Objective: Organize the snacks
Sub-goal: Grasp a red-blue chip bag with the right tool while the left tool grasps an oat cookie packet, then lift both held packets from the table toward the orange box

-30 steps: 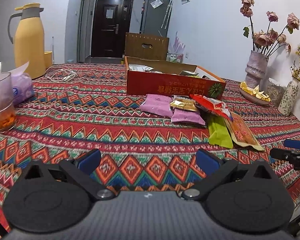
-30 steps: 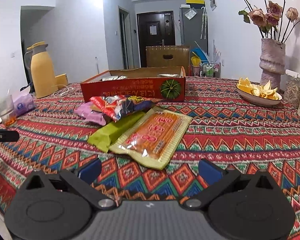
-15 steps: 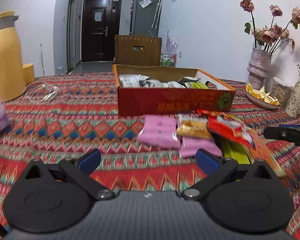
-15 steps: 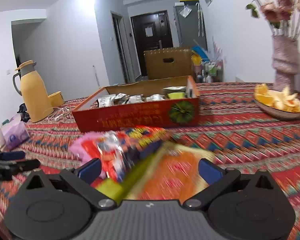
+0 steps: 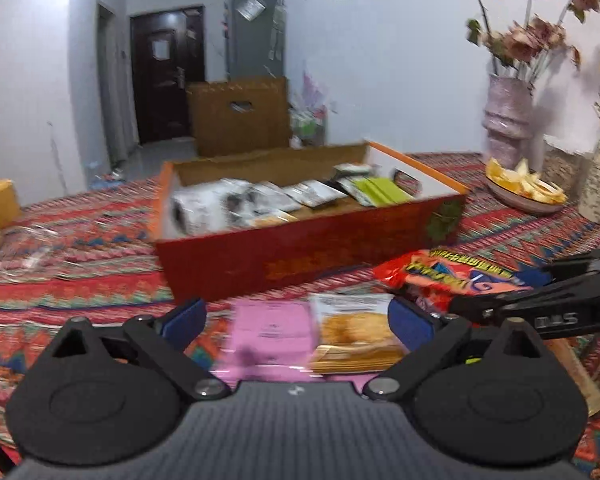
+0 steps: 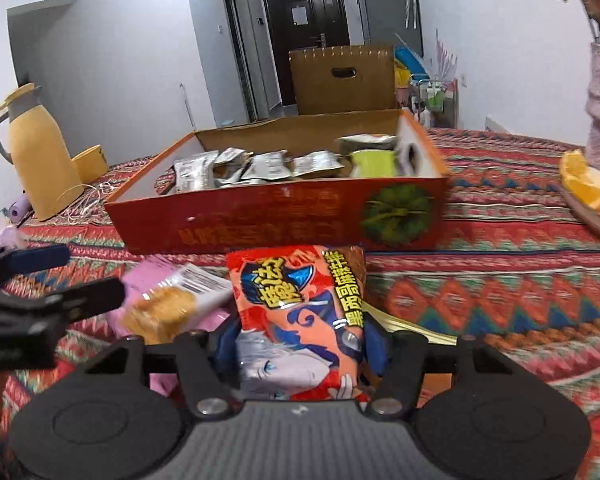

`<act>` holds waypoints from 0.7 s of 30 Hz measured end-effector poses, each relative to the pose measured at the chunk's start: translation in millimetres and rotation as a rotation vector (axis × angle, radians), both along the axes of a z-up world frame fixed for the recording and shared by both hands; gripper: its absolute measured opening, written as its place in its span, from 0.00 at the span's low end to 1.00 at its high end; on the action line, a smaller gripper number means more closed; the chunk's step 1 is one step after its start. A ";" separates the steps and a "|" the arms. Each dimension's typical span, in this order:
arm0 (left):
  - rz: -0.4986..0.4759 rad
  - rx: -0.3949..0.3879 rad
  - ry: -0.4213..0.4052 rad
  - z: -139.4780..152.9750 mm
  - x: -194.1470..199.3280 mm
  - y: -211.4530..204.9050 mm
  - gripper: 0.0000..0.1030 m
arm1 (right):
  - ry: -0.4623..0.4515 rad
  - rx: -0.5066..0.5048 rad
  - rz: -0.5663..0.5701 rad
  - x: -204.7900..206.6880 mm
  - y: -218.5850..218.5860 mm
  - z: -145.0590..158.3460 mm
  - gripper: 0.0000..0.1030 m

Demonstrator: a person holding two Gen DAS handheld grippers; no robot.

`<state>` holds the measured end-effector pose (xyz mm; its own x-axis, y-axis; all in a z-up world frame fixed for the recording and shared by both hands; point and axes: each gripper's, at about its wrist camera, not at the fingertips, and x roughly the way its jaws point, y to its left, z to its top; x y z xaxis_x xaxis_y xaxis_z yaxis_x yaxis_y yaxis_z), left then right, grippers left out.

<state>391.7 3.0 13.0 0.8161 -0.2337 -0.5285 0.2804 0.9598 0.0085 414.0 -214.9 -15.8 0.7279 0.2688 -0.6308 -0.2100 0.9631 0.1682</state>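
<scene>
My right gripper [image 6: 300, 344] is shut on a red snack bag [image 6: 300, 312] with cartoon print, just in front of the red cardboard box [image 6: 276, 220]. The bag also shows in the left wrist view [image 5: 452, 276], with the right gripper [image 5: 540, 304] beside it. My left gripper [image 5: 296, 320] is open over a pink packet [image 5: 268, 328] and a gold cracker packet [image 5: 356, 332] on the tablecloth. The box [image 5: 312, 252] holds several silver packets [image 5: 236, 200] and a green one [image 5: 380, 190].
A yellow thermos [image 6: 40, 160] stands at the back left. A bowl of orange peel [image 5: 524, 192] and a vase of dried flowers [image 5: 508, 120] stand at the right. A yellow-edged packet [image 6: 412, 324] lies under the red bag.
Both grippers have moved forward and down to the snack pile. My right gripper has closed on the red bag. The left gripper stays open.
</scene>
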 end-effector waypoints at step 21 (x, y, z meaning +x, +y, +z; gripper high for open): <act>0.049 -0.081 0.089 -1.5 -26.0 -29.4 0.40 | -0.069 -0.080 0.008 -57.5 -47.2 -0.3 0.54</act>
<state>365.7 -26.4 11.5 0.7785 -0.2394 -0.5803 0.2289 0.9690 -0.0926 356.5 -262.1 -16.2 0.7685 0.2252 -0.5989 -0.2259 0.9712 0.0753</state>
